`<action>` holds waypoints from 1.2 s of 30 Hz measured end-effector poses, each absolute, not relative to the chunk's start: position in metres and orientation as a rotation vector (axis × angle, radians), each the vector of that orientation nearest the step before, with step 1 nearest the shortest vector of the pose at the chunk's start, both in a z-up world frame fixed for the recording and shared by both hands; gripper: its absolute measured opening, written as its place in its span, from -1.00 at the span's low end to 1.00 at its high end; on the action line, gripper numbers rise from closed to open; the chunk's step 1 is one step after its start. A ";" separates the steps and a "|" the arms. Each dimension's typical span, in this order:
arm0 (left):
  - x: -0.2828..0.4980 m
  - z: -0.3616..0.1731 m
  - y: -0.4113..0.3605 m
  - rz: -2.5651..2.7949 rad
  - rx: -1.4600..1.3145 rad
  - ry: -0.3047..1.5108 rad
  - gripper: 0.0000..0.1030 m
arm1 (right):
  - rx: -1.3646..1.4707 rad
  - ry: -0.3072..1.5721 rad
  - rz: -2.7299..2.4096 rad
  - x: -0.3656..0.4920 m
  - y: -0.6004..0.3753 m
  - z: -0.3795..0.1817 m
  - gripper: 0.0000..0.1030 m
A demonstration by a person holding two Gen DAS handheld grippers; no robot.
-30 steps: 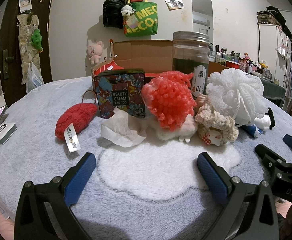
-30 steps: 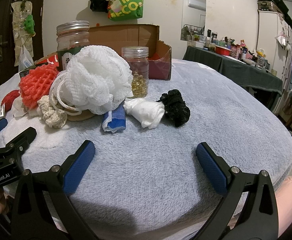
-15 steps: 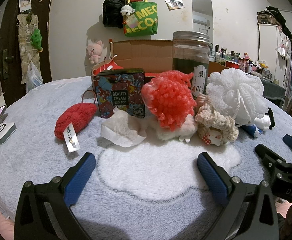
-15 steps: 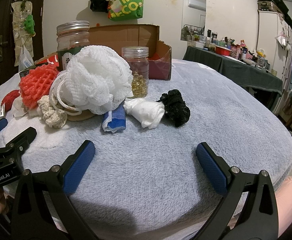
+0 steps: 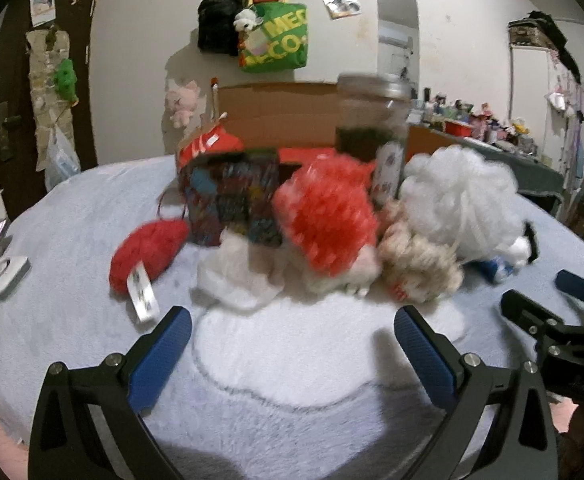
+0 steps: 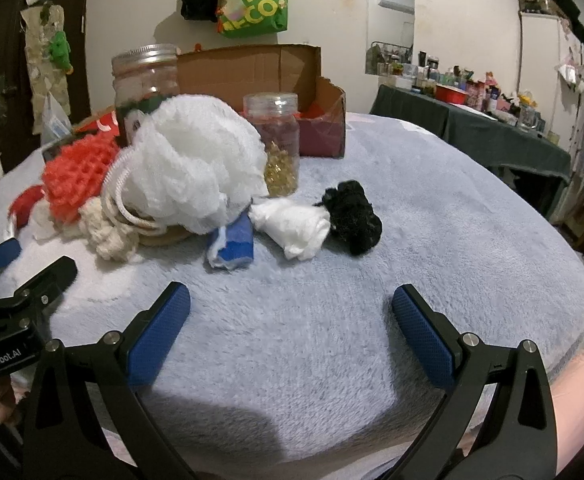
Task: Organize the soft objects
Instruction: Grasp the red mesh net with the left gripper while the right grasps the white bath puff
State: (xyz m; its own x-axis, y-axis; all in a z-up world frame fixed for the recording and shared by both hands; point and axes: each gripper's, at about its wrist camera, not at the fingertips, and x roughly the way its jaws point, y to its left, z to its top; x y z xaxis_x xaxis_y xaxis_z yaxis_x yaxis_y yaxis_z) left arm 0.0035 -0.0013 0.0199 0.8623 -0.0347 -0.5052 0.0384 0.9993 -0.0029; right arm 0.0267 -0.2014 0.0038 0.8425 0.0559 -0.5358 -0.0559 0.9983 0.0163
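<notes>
Hand-held grippers (image 5: 292, 336) (image 6: 291, 312) agape, empty

Soft pile sat ahead of me: white mesh pouf (image 6: 188, 168), red pouf (image 6: 78, 172), white wad (image 6: 292, 226) touching black scrunchie (image 6: 353, 218).

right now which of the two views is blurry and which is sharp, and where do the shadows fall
Left wrist view: motion blur smears the red mesh puff, patterned tin and big jar, while the left gripper stays crisp. Right wrist view: sharp, with the white bath pouf and black scrunchie clear. In both views, dark shadows lie on the fleece blanket under the open grippers.
</notes>
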 end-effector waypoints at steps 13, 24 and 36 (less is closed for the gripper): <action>0.023 0.064 0.004 -0.140 -0.002 0.491 1.00 | 0.010 0.480 0.194 0.050 -0.204 0.055 1.00; 0.057 0.064 0.005 -0.175 0.019 0.570 0.65 | 0.069 0.569 0.362 0.094 -0.197 0.058 1.00; 0.063 0.053 0.002 -0.235 0.021 0.628 0.25 | 0.164 0.692 0.482 0.116 -0.194 0.041 0.80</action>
State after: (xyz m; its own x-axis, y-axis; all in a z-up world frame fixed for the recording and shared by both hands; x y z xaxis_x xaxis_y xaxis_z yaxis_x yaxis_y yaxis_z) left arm 0.0629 0.0022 0.0532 0.7837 -0.2114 -0.5841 0.2240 0.9732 -0.0516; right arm 0.1164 -0.1938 0.0409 0.6656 0.4780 -0.5731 -0.3716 0.8783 0.3009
